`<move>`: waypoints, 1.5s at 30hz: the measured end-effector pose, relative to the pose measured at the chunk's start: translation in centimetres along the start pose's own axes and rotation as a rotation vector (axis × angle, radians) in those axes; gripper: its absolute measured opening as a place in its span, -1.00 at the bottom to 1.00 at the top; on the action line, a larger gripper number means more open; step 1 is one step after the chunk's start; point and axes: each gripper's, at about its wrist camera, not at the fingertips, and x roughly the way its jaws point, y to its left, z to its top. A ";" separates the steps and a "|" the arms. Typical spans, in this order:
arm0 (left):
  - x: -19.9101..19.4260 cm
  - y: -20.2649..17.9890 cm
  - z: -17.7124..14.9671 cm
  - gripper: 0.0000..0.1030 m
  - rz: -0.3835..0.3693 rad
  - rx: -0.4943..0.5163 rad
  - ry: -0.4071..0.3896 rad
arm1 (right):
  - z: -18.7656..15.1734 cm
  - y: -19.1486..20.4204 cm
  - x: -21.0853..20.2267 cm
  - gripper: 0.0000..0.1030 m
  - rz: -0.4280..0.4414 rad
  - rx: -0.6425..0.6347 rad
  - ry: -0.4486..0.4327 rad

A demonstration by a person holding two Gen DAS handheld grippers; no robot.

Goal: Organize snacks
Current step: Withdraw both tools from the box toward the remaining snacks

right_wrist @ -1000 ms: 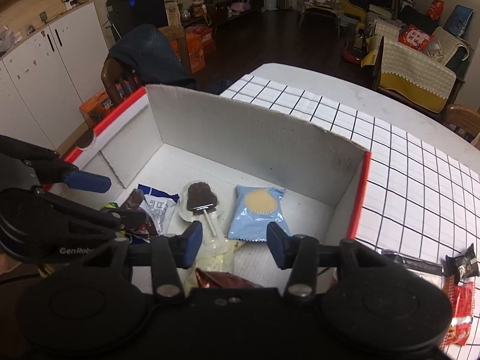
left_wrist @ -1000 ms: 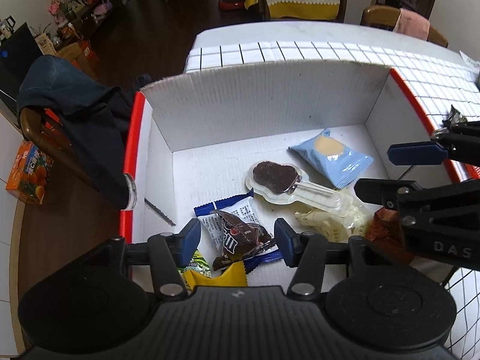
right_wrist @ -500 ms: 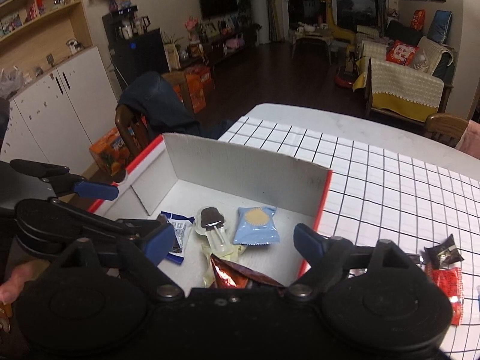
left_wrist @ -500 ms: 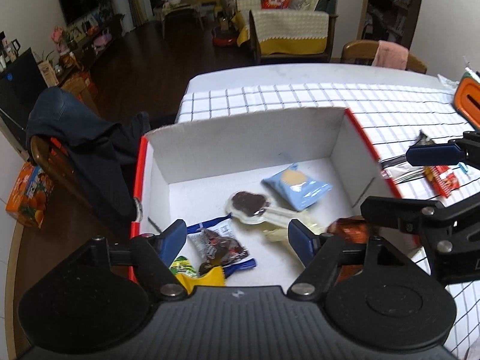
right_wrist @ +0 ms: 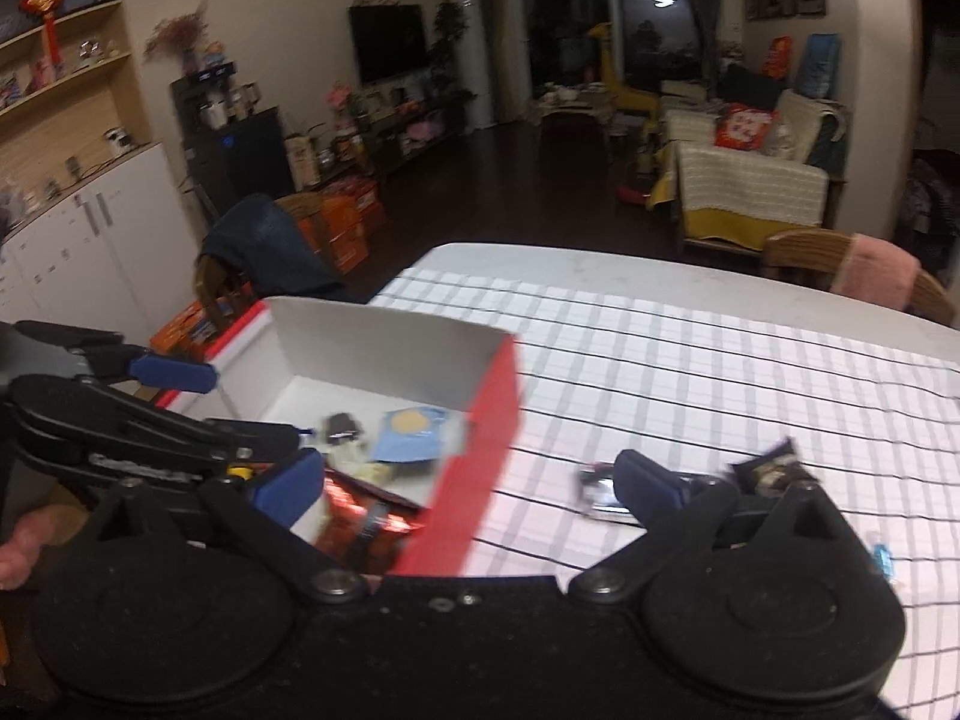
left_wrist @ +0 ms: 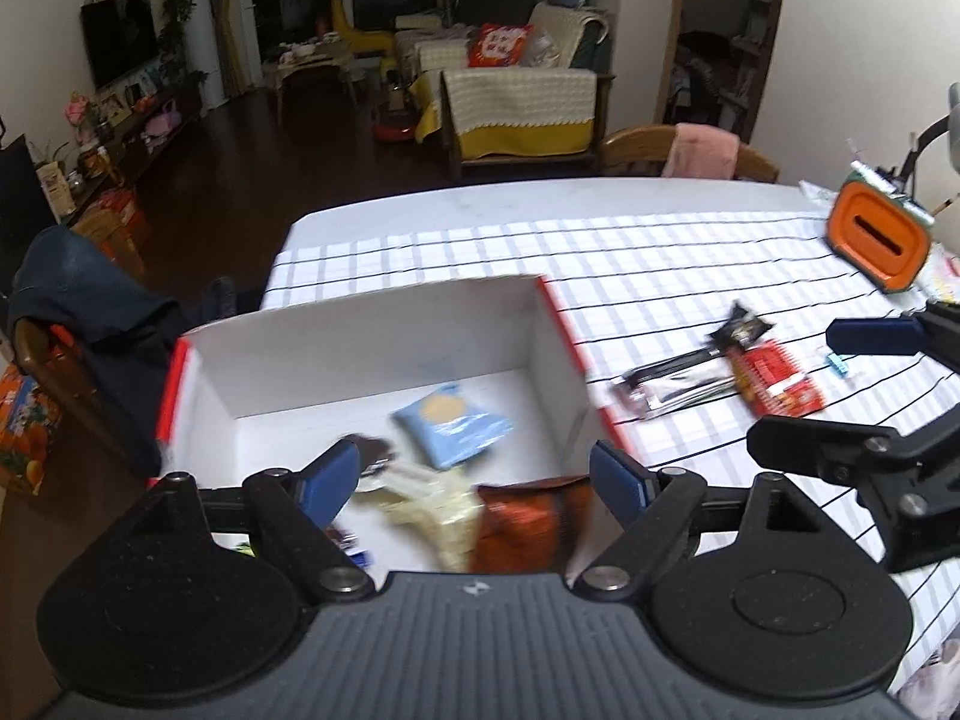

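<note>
Both grippers have pulled back and up from the box since a second ago, so more of the checked table shows and the snacks look smaller; both sets of jaws have just been opening, with nothing between them.

From the left wrist, the left gripper [left_wrist: 480, 483] stands wide and empty above the near edge of the white box [left_wrist: 372, 348]; inside it lie a blue packet [left_wrist: 453, 423] toward 12 o'clock, a pale wrapper [left_wrist: 435, 513] and an orange-red packet [left_wrist: 528, 525] at 6 o'clock; at 3 o'clock, outside the box, a dark wrapper [left_wrist: 741, 329], a long clear packet [left_wrist: 672, 387] and a red packet [left_wrist: 780, 384] lie on the table [left_wrist: 660, 252]; the right gripper [left_wrist: 852, 396] reaches in at 3 o'clock, spread apart.

From the right wrist, the right gripper [right_wrist: 465, 483] is fully spread, straddling the box's red side wall [right_wrist: 480, 450]; the blue packet [right_wrist: 411, 433] lies in the box at 11 o'clock; the dark wrapper [right_wrist: 774, 471] sits at 3 o'clock; the left gripper [right_wrist: 198, 408] enters at 9 o'clock, parted.
</note>
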 end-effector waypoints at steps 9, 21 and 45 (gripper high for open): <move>1.4 -6.7 1.0 0.72 -0.028 0.016 -0.012 | -2.5 -8.3 -1.1 1.00 -0.107 0.047 0.016; 4.8 -12.6 1.2 0.72 -0.035 -0.029 0.052 | -6.3 -17.2 4.7 1.00 -0.186 0.078 0.135; 7.9 -13.9 1.5 0.72 0.048 -0.070 0.143 | -7.8 -19.4 13.7 1.00 -0.198 0.006 0.229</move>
